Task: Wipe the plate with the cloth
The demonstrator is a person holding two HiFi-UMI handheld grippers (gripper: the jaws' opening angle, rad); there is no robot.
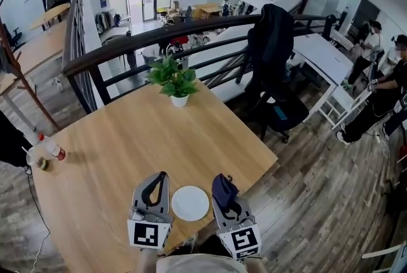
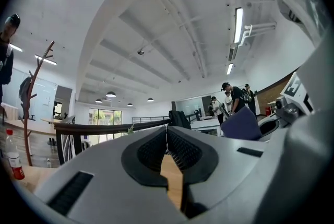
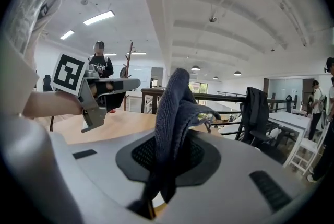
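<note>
A white plate (image 1: 190, 203) lies flat on the wooden bench (image 1: 127, 138), close to the near edge. It sits between the 2 grippers, with a strip of bare wood showing on either side of it.

The left gripper (image 1: 161, 177) is just left of the plate and points away from the person, about level. In the left gripper view its jaws are pressed together at the tips (image 2: 167, 131) with nothing between them; only a sliver of bench shows through the gap lower down.

The right gripper (image 1: 220, 187) is just right of the plate. It is clamped on a dark blue cloth (image 1: 223, 189). In the right gripper view the cloth (image 3: 175, 108) stands up in a folded bunch from between the closed jaws (image 3: 171, 142), and a loose end hangs down below them. The left gripper (image 3: 125, 84) shows off to the side in that view, above the bench (image 3: 115, 124). From the left gripper view the cloth (image 2: 240, 124) appears as a blue flap at the right.

Further back on the bench a small green plant (image 1: 173, 77) stands in a white pot near the far edge. A bottle (image 1: 51, 147) with a red label stands at the left edge; it shows upright in the left gripper view (image 2: 13, 156).

Behind the bench runs a dark railing (image 1: 191, 27). A chair draped with a dark jacket (image 1: 272, 42) stands to the right. Several people (image 1: 375, 93) stand further right on the wooden floor.
</note>
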